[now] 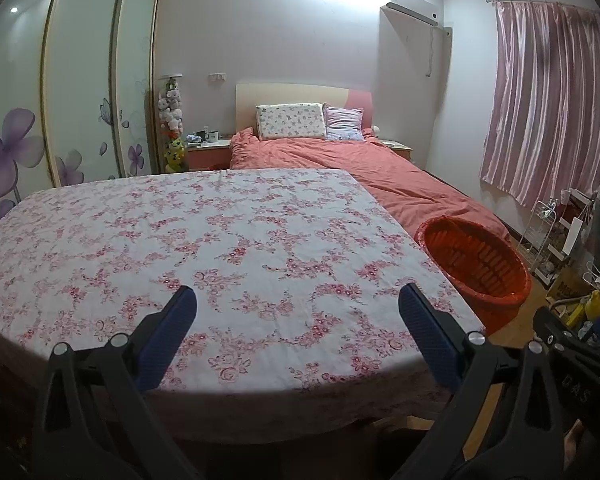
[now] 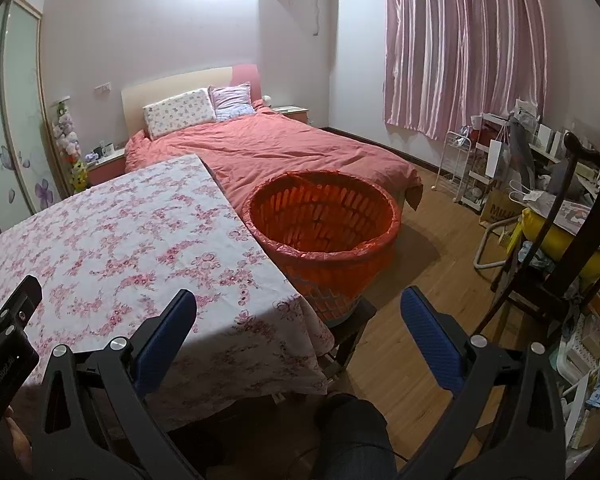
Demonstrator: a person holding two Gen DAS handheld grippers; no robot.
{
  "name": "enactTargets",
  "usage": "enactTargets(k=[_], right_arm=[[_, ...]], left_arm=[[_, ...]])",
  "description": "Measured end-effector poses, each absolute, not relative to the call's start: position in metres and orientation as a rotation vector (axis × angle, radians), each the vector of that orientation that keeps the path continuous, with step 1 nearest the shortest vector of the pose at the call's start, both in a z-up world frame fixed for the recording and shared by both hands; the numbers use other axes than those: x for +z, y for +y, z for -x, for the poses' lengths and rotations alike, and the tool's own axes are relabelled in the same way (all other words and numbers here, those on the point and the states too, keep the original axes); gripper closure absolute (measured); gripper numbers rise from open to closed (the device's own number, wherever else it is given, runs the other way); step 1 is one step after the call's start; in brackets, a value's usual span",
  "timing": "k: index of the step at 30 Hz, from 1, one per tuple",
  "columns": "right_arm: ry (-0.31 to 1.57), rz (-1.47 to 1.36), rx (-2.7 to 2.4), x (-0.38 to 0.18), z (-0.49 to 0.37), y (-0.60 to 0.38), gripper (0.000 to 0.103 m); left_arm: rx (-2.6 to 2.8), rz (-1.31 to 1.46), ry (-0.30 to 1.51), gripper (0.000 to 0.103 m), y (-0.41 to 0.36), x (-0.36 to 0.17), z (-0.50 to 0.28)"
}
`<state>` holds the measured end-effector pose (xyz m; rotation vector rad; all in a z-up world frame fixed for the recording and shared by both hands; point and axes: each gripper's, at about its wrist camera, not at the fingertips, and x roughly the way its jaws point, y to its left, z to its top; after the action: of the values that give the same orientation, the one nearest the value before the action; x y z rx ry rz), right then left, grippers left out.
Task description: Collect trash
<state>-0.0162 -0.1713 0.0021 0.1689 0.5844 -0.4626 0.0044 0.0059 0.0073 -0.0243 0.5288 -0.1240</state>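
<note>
An orange-red basket [image 2: 324,216] lined with a red bag stands on a dark stool at the table's right edge; it also shows in the left wrist view [image 1: 476,260]. Its inside looks empty. My left gripper [image 1: 296,300] is open and empty above the near edge of the table with the floral cloth [image 1: 220,232]. My right gripper [image 2: 296,304] is open and empty, hanging over the table's near right corner [image 2: 140,240], just in front of the basket. No loose trash shows on the cloth.
A bed with a red duvet [image 2: 268,152] lies behind the table. A dark chair [image 2: 572,232] and cluttered shelves [image 2: 484,168] stand at the right. A wardrobe [image 1: 80,80] lines the left wall. Wooden floor [image 2: 428,272] lies right of the basket.
</note>
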Motion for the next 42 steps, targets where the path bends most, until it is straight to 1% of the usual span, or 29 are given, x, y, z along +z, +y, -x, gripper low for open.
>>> enactTargets(k=[42], right_arm=[[0.587,-0.179,-0.452,0.0011,0.0154,-0.1735,0.002]], left_arm=[[-0.095,0.005,0.545,0.004,-0.0011,0.0059,-0.0024]])
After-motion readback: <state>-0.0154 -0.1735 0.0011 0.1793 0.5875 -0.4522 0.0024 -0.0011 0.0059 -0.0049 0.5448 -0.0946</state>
